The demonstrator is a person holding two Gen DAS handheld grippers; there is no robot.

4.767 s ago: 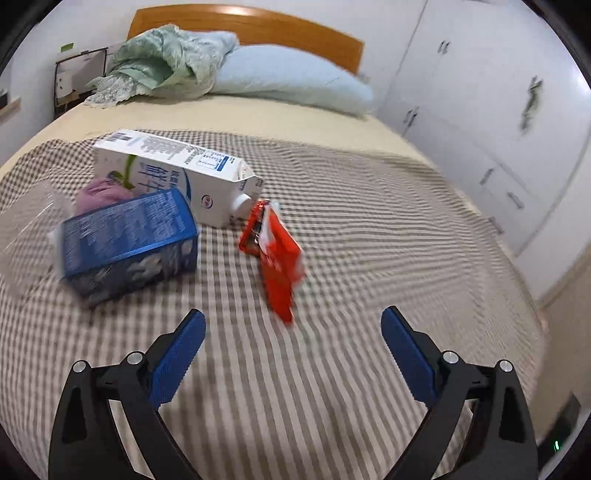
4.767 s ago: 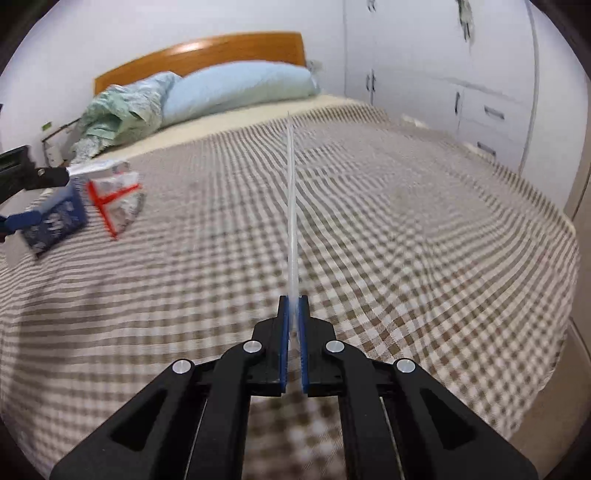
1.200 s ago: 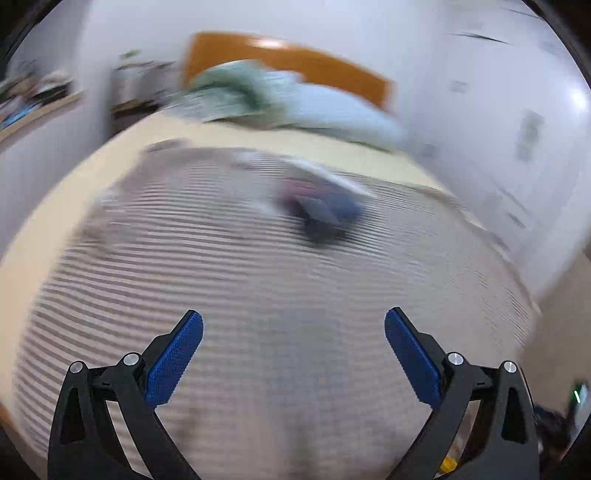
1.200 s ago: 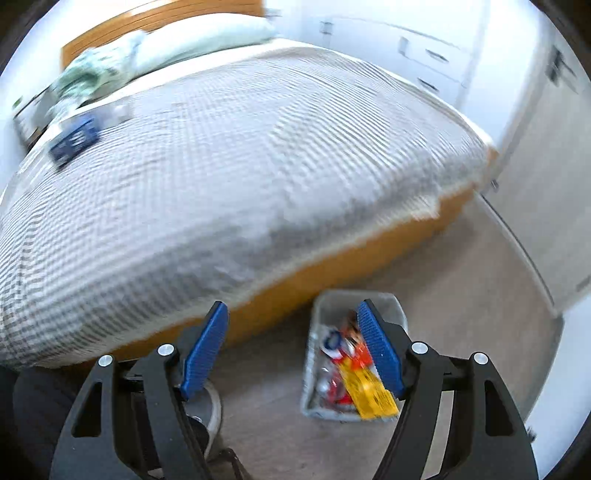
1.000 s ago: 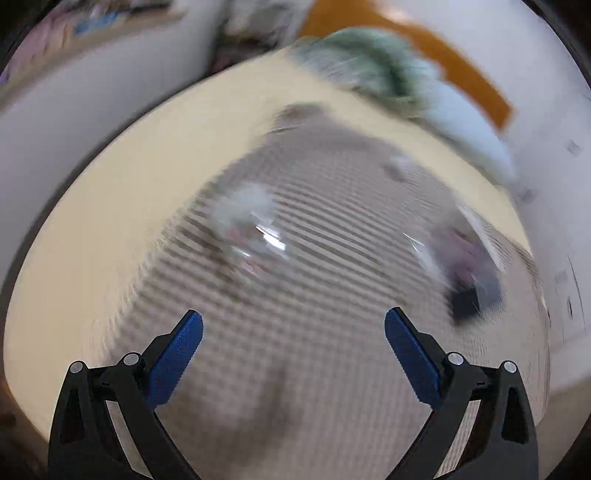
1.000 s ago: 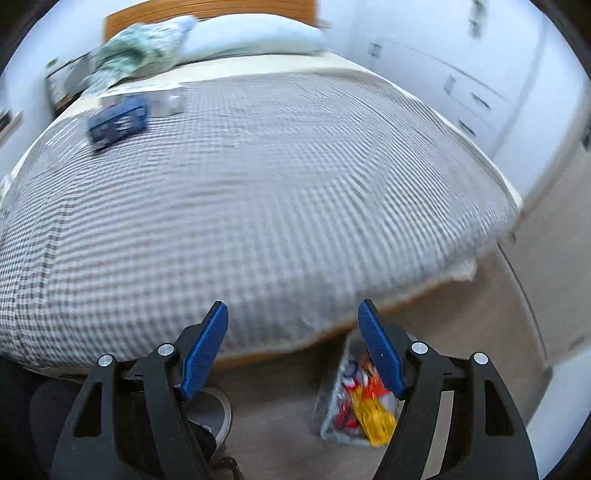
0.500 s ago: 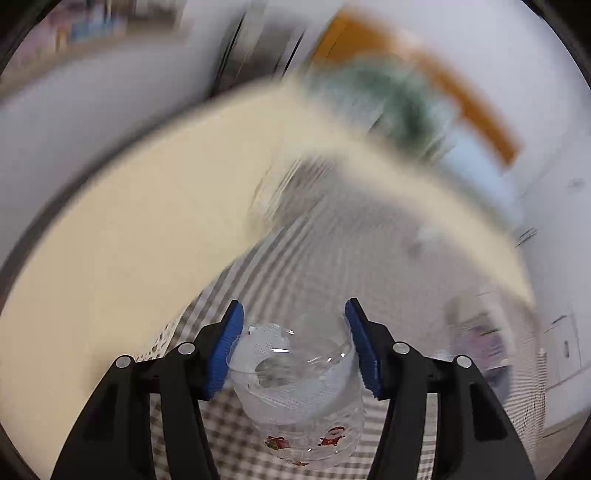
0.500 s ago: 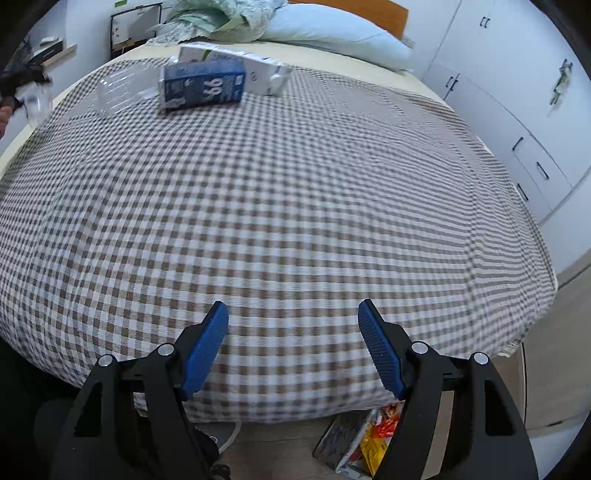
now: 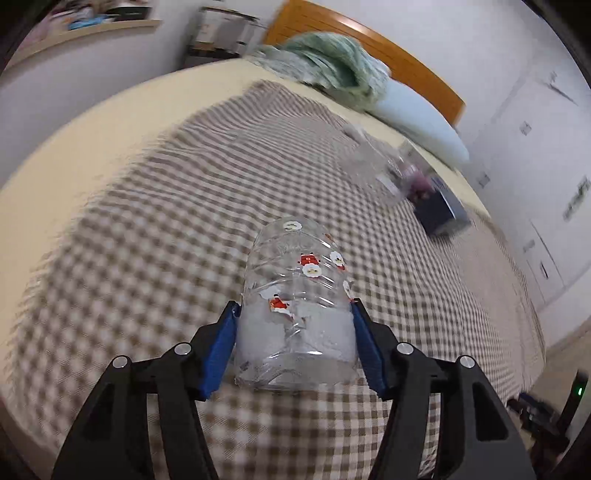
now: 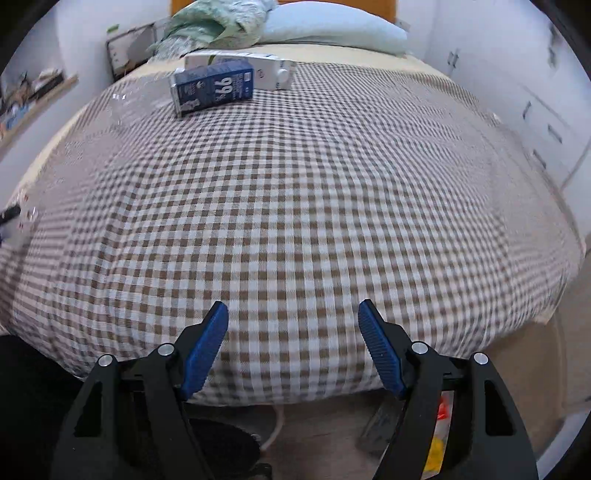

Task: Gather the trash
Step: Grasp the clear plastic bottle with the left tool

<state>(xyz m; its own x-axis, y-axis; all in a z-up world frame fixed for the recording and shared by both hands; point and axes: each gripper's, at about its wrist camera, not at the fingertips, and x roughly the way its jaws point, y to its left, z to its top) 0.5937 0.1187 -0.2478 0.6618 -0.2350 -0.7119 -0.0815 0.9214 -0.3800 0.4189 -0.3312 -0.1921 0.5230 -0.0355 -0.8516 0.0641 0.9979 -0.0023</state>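
A clear plastic cup [image 9: 299, 266] with small red-and-white stickers lies between the blue pads of my left gripper [image 9: 294, 306], just above the checked bedspread [image 9: 147, 236]. Both pads press on its sides while the jaws are opening slightly. In the right wrist view that cup [image 10: 27, 214] shows faintly at the far left edge. Farther up the bed lie a blue carton [image 10: 214, 88] and a white milk carton [image 10: 258, 68]. My right gripper [image 10: 291, 306] stands open and empty over the foot edge of the bed.
A blurred clear plastic item [image 9: 373, 162] lies near the blue carton [image 9: 441, 212]. A grey bin [image 10: 373, 424] holding orange and yellow wrappers sits on the floor below the bed's foot. A pillow [image 10: 332, 26] and a green blanket [image 10: 218, 24] are at the headboard; white cupboards line the right wall.
My left gripper swept to the bed's left side and closed on the clear cup, which it now carries over the bedspread. My right gripper swung up from the floor bin to face the bed.
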